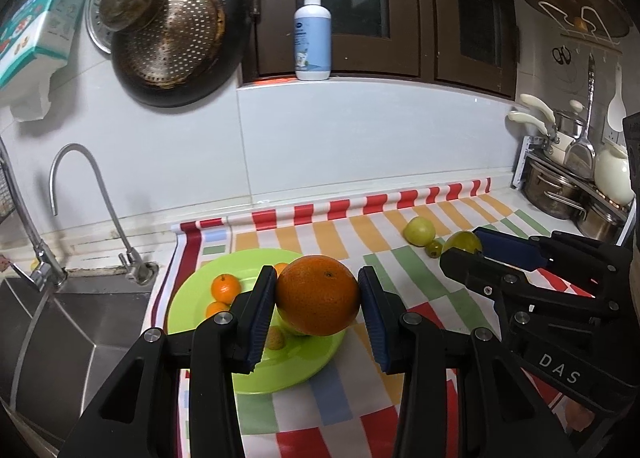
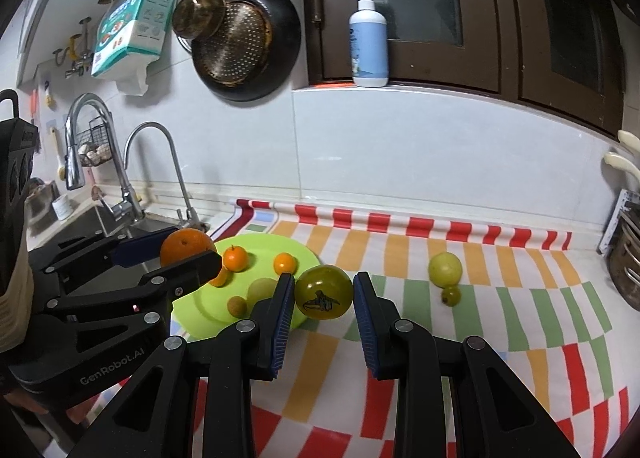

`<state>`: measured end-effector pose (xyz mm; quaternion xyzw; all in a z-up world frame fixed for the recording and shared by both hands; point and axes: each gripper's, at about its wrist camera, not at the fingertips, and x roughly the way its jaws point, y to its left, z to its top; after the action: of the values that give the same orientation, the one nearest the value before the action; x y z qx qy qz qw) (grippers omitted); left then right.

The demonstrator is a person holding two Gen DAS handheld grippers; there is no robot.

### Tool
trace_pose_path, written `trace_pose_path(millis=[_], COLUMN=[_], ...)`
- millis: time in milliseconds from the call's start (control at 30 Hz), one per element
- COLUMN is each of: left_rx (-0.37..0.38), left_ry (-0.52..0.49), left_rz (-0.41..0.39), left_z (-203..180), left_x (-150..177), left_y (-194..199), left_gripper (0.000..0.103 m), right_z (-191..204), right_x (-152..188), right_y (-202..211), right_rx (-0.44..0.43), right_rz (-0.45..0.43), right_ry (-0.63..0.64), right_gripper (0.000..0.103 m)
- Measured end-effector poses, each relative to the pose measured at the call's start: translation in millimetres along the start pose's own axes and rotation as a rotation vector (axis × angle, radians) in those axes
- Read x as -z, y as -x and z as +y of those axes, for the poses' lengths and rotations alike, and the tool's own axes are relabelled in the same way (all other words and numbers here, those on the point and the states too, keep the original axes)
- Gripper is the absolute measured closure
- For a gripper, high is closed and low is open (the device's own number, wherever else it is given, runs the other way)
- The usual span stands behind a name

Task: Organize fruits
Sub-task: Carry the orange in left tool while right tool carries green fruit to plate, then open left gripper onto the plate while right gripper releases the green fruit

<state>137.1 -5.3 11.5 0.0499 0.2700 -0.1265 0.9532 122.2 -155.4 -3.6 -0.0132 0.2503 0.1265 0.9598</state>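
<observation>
Left wrist view: the left gripper [image 1: 318, 298] is clamped on a large orange [image 1: 318, 294], both blue pads pressed to its sides, held above the green plate [image 1: 192, 294]. On the plate lie 2 small oranges [image 1: 225, 287] at its left side, with more small fruit partly hidden behind the fingers. Right wrist view: the right gripper [image 2: 324, 296] grips a dark green tomato [image 2: 324, 292] between its pads, above the striped cloth [image 2: 520, 322] just beside the plate's right edge. On the cloth to the right sit a pale green fruit [image 2: 445, 268] and, just in front of it, a small dark green fruit [image 2: 451, 295]. Sink [image 1: 60, 322] and faucet [image 1: 72, 177] stand left of the plate.
</observation>
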Motion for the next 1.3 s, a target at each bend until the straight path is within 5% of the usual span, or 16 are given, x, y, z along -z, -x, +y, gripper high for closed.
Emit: trace_pose_path(millis=[600,1300], left_rx=[-0.084,-0.132], left_ry=[0.072,0.140], left_rz=[0.032,0.176], left_z=[41.8,85.2], left_x=[14.1,38.7], left_y=[-5.7,-62.1], left_gripper=[0.062,0.062], right_z=[32.2,61.9], right_x=[-12.1,-16.6], right_y=[-36.4,-129.6], right_rx=[-0.085,-0.198], right_rz=[0.028,0.146], right_ry=[0.069,0.136], right_gripper=[0.071,0.072])
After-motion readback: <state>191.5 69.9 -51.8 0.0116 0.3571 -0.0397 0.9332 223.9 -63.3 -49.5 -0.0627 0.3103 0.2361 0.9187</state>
